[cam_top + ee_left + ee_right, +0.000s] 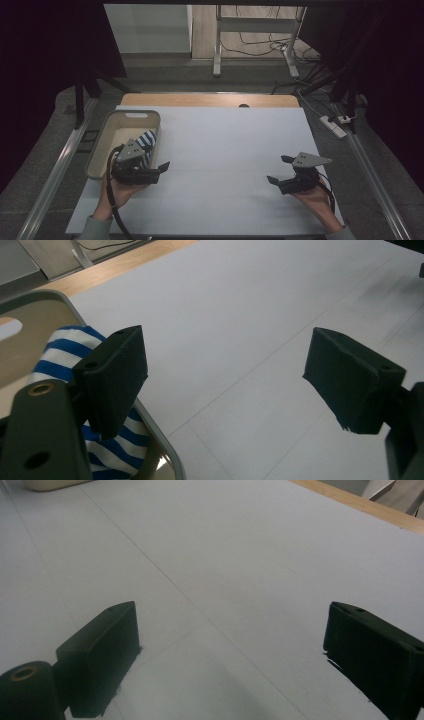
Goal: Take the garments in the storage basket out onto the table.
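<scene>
- Left gripper (154, 170) is hovering with jaws spread beside the tub (100, 145) at nine o'clock, where striped cloth (146, 141) is lying.
- Right gripper (281, 171) is idling with jaws spread and empty at three o'clock; likely best staying clear.

The high view looks forward and down from above the person's side, taking in the whole white table (225, 150), the beige bin (102, 145) at its left and the floor beyond; the left gripper view sits low and close behind its own two black jaws, facing across the table (240, 315), the bin (55, 305) behind its left jaw; the right gripper view, equally low, faces over the same white surface (225, 555), the bin's corner (50, 485) far beyond its left jaw.
</scene>
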Demonstrator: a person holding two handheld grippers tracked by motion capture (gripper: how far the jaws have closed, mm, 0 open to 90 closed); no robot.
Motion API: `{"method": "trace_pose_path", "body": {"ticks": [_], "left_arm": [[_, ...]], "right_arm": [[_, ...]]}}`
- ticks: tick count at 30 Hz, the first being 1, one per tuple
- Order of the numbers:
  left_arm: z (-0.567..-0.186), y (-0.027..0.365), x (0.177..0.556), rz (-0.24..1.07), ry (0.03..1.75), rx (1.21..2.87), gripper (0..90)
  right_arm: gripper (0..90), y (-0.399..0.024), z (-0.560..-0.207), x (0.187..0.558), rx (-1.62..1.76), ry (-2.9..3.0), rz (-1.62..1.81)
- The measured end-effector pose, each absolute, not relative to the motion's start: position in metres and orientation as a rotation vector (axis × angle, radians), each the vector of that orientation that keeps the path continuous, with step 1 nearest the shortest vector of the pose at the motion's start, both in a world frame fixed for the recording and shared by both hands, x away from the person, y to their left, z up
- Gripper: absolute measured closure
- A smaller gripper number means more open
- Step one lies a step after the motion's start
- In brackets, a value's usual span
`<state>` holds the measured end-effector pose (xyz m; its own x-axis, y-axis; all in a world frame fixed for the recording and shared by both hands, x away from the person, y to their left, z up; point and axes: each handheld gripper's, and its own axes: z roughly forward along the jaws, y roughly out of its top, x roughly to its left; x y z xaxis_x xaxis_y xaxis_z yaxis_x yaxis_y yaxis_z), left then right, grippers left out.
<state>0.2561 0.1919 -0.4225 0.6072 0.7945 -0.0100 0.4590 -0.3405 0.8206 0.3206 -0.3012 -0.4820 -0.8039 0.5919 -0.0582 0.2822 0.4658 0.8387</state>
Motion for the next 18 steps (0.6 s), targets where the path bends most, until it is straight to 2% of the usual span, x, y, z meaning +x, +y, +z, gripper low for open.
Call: {"method": "trace_pose_path", "body": {"ticks": [18], "left_arm": [[-0.415, 0.204, 0.282, 0.498, 1.029, 1.975, 17.8]], "right_arm": [[7.5, -0.301, -0.482, 0.321, 0.743, 2.370, 1.262]]}}
